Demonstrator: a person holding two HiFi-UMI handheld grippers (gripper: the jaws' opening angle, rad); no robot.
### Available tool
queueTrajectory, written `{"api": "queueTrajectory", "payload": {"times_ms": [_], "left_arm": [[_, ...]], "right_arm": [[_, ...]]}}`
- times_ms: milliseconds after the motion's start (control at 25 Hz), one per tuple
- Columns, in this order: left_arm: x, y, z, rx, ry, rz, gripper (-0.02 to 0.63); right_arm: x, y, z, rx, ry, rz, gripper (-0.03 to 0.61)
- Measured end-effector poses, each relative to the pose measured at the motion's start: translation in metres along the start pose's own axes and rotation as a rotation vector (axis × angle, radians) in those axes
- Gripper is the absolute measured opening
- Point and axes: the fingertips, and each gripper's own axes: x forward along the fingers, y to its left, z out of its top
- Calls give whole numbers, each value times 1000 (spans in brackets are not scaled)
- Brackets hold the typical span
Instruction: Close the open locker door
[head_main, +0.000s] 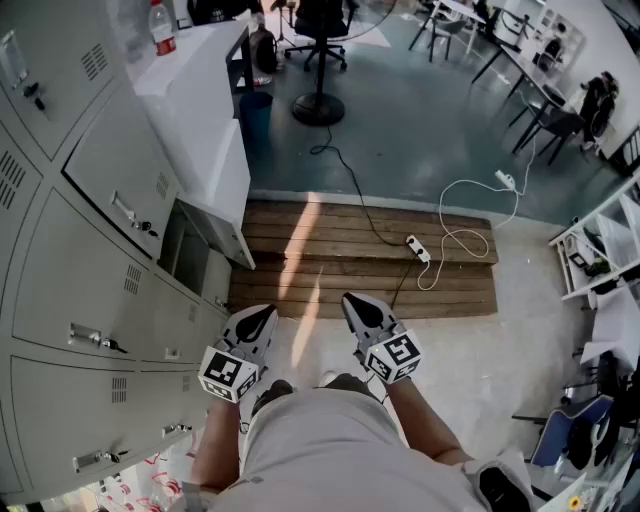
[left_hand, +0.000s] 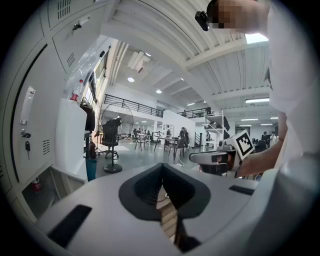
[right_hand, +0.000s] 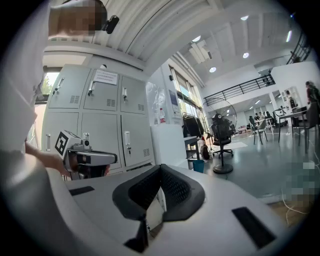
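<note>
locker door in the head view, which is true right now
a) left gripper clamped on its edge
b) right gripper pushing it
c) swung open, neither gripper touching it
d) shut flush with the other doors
C: the locker door stands swung out from the bank of lockers, while the left gripper and right gripper are shut, empty and apart from it, in front of the person.

Dark interior of the open locker (head_main: 183, 248), contents indistinct
</note>
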Motion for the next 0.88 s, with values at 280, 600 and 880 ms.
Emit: {"api": "queueTrajectory", "payload": {"times_ms": [280,600,880], "left_arm": [[49,-18,2,-16,7,31,3],[80,-15,-7,-31,43,66,3],[103,34,-19,-73,63,70,3]], "right_arm": [[-27,-53,-2,28,-10,5,9],[-31,-85,-13,55,18,7,9],[18,-105,-18,87,50,-2,9]]}}
